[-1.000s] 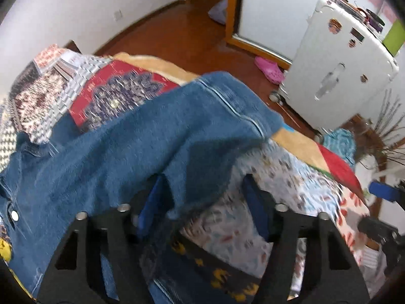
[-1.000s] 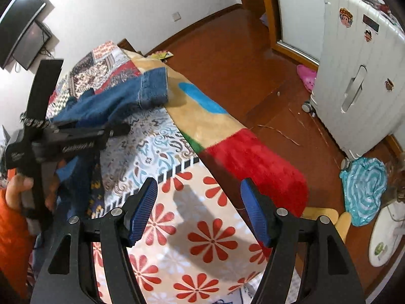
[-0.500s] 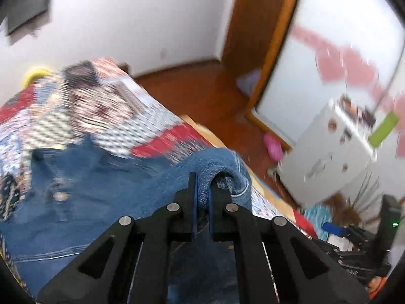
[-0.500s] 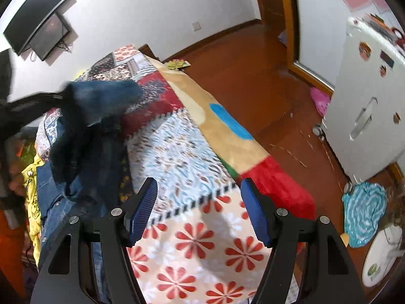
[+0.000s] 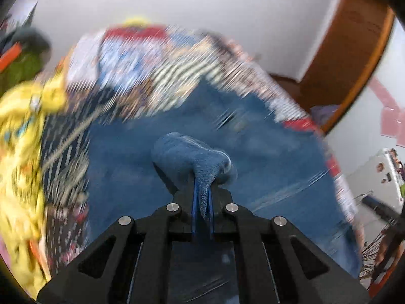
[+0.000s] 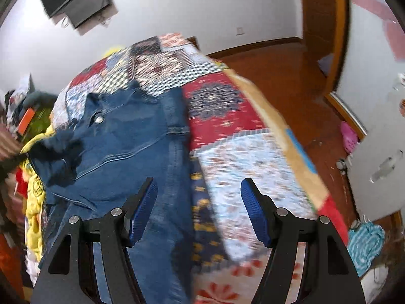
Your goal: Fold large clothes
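A large blue denim garment [image 6: 121, 149] lies spread on a patchwork bedspread [image 6: 227, 116]. My left gripper [image 5: 202, 202] is shut on a bunched fold of the denim [image 5: 195, 157] and holds it above the flat part of the garment [image 5: 278, 167]; that view is motion-blurred. In the right wrist view the lifted fold [image 6: 60, 141] hangs at the far left. My right gripper [image 6: 200, 212] is open and empty, above the garment's right edge, its left finger over the denim.
A yellow garment [image 5: 22, 136] lies left of the denim, also seen in the right wrist view [image 6: 34, 202]. A white suitcase [image 6: 379, 167] and pink slipper [image 6: 349, 136] stand on the wooden floor to the right. A wall TV [image 6: 76, 2] hangs behind the bed.
My left gripper shut on the denim edge, lifted it and carried it leftward across the garment. My right gripper stayed open while its view swung toward the denim.
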Action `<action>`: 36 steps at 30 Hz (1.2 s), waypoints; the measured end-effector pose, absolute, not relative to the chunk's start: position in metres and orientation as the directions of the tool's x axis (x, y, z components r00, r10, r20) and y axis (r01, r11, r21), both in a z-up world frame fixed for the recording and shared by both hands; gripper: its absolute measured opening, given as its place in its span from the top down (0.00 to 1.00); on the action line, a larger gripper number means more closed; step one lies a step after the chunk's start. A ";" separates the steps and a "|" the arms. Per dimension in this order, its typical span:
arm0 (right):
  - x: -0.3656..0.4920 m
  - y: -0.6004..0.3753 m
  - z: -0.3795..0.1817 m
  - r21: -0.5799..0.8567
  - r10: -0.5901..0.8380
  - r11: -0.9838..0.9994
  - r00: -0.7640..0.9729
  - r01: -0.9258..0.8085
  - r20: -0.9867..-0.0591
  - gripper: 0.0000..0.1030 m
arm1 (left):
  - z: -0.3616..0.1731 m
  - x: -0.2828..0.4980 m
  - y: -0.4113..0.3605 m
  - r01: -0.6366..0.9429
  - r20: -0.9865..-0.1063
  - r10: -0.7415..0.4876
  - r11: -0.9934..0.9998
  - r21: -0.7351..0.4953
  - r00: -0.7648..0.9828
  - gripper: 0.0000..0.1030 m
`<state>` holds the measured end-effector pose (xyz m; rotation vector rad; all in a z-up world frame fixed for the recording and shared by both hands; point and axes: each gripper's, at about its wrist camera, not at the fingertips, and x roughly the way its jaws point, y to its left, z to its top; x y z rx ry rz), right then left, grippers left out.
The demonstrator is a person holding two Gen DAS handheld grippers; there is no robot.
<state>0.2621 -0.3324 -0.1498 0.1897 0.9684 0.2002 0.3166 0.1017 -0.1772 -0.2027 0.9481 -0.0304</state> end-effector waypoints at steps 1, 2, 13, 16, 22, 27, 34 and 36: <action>0.264 -0.324 -0.152 0.243 0.255 0.965 0.540 -0.094 -0.802 0.37 | -0.189 0.311 0.112 -0.078 -0.818 -0.119 0.977 -0.196 0.562 0.94; 0.266 -0.317 -0.154 0.236 0.255 0.966 0.531 -0.104 -0.809 0.37 | -0.203 0.304 0.119 -0.088 -0.831 -0.140 0.971 -0.221 0.539 0.94; 0.277 -0.266 -0.179 0.171 0.242 0.965 0.423 -0.199 -0.873 0.37 | -0.237 0.269 0.140 -0.179 -0.876 -0.028 0.975 -0.129 0.481 0.37; 0.277 -0.262 -0.178 0.162 0.238 0.965 0.425 -0.206 -0.873 0.37 | -0.237 0.282 0.142 -0.162 -0.872 -0.065 0.973 -0.162 0.485 0.36; 0.279 -0.262 -0.181 0.162 0.231 0.968 0.416 -0.194 -0.880 0.37 | -0.241 0.299 0.140 -0.212 -0.866 -0.026 0.966 -0.151 0.500 0.39; 0.279 -0.267 -0.178 0.138 0.212 0.970 0.421 -0.200 -0.882 0.37 | -0.241 0.284 0.163 -0.271 -0.840 0.010 0.948 -0.164 0.543 0.77; 0.285 -0.281 -0.194 0.134 0.187 0.978 0.391 -0.159 -0.901 0.31 | -0.251 0.260 0.169 -0.287 -0.841 0.015 0.943 -0.168 0.540 0.72; 0.285 -0.285 -0.200 0.153 0.201 0.976 0.370 -0.154 -0.907 0.29 | -0.255 0.254 0.167 -0.295 -0.855 0.023 0.943 -0.153 0.519 0.66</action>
